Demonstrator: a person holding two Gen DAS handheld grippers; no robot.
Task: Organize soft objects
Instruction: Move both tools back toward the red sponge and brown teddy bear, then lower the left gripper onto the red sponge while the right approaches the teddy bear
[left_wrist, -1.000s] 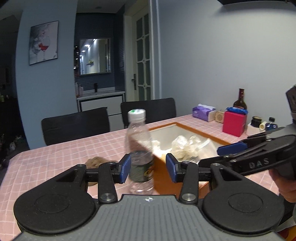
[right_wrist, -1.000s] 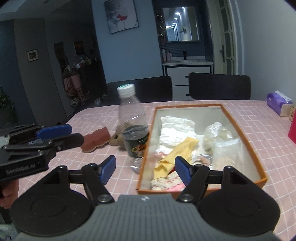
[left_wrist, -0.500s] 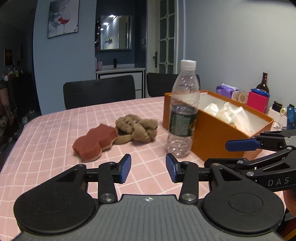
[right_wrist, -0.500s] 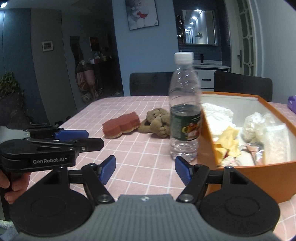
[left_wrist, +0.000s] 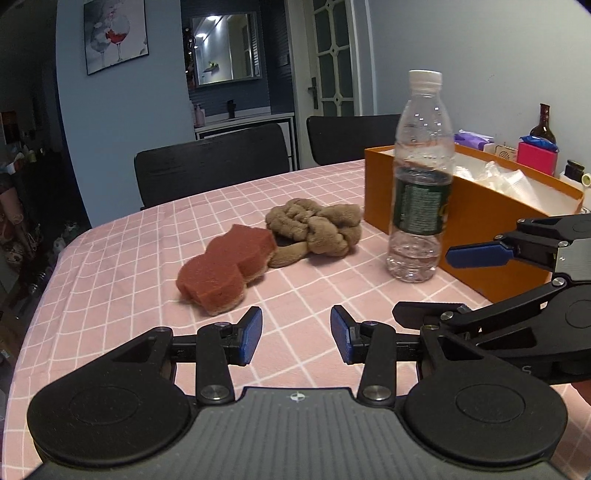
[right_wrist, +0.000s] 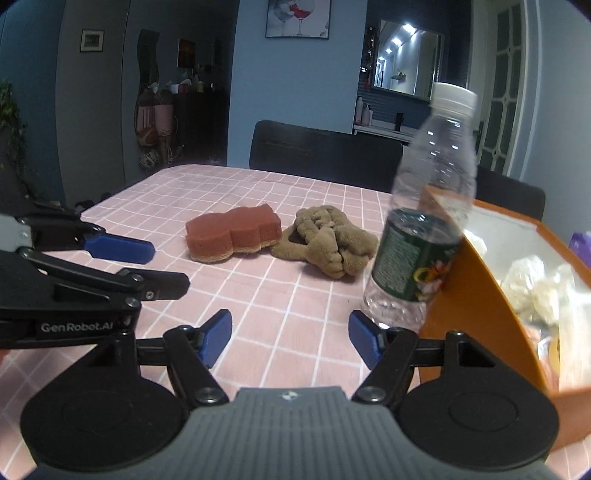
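A red-brown sponge lies on the pink checked tablecloth, touching a knotted brown soft toy to its right. My left gripper is open and empty, low over the cloth just short of the sponge. My right gripper is open and empty too, a bit short of both soft things, beside a clear plastic bottle. An orange box right of the bottle holds several white and yellow soft items.
Each gripper shows in the other's view, the right gripper and the left gripper. Two black chairs stand at the far table edge. A pink box, a dark bottle and a tissue pack stand behind the orange box.
Both grippers have sunk and drawn back to the left, from over the orange box to low above the cloth facing the sponge and toy. Their jaws have kept the same opening.
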